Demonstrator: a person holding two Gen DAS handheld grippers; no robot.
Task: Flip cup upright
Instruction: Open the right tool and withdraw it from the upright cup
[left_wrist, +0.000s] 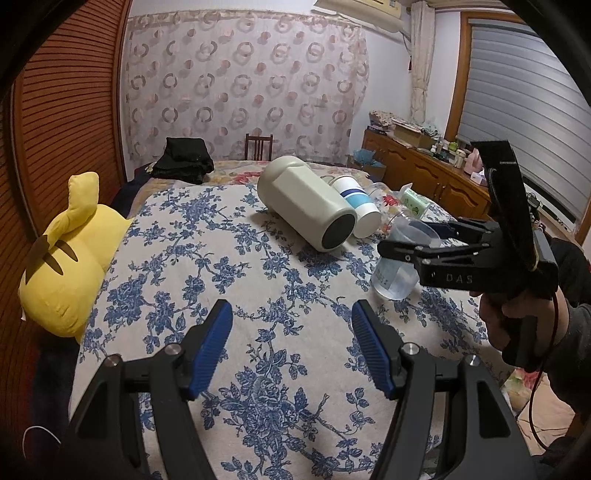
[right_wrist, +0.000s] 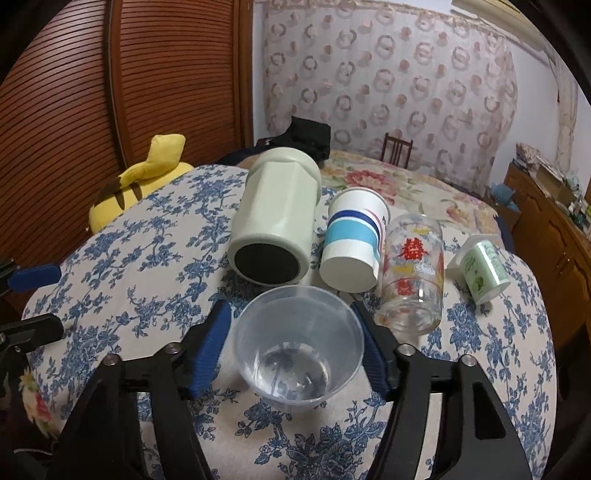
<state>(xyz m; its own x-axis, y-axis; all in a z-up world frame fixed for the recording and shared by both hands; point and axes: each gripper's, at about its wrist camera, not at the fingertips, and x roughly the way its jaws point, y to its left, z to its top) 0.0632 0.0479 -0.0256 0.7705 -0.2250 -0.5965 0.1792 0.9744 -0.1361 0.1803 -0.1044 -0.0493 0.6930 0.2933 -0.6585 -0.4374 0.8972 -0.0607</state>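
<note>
A bed (right_wrist: 122, 258) in a blue-flowered cover carries everything. On it lie a grey-green mug (right_wrist: 275, 218), a striped paper cup (right_wrist: 351, 240), a glass (right_wrist: 413, 269) with red characters (unreadable) and a small green-labelled tub (right_wrist: 480, 267). The right gripper (right_wrist: 295, 332), marked "DAS", brackets the upright clear plastic cup (right_wrist: 299, 343) near the bed's near edge; contact is unclear. The left gripper (left_wrist: 291, 343) gapes wide, empty.
</note>
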